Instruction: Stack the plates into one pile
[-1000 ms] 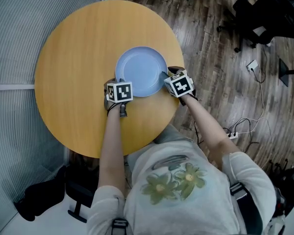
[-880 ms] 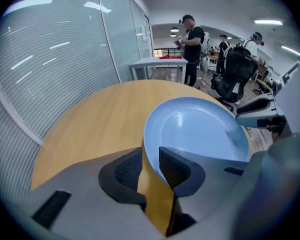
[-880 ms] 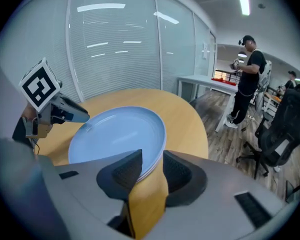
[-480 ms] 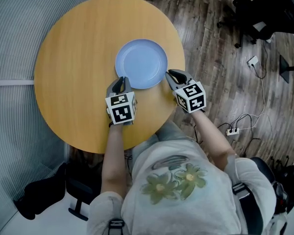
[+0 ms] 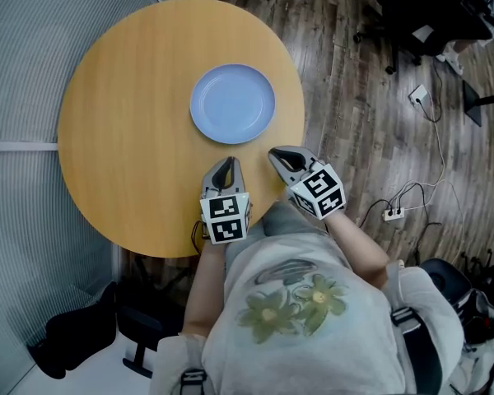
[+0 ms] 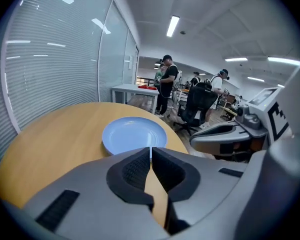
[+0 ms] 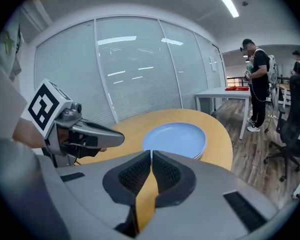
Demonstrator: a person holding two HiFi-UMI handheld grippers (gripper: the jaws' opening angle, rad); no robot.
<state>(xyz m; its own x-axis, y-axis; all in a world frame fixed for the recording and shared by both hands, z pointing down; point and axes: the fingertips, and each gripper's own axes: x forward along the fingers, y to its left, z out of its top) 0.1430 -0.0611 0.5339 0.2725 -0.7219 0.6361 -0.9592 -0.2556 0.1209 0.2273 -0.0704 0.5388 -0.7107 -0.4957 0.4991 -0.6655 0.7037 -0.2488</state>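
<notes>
A pile of light blue plates (image 5: 232, 104) sits on the round wooden table (image 5: 123, 113), right of its middle. The left gripper view shows the pile (image 6: 135, 135) ahead of the jaws; in the right gripper view the pile (image 7: 175, 139) shows stacked rims. My left gripper (image 5: 226, 164) hangs over the table's near edge, well short of the plates. Its jaws are closing, the tips nearly touching, with nothing between them (image 6: 151, 154). My right gripper (image 5: 276, 153) is beside it, at the table's near right edge, shut and empty (image 7: 151, 156).
Dark wooden floor (image 5: 354, 97) lies to the right of the table, with cables and a power strip (image 5: 391, 214). Office chairs (image 5: 428, 15) stand at the far right. A glass wall with blinds (image 5: 25, 72) runs along the left. People stand far off (image 6: 167, 84).
Both grippers have let go of the plate's rim and drawn back toward the person, to the table's near edge. Their jaws have come together. The plates stay put.
</notes>
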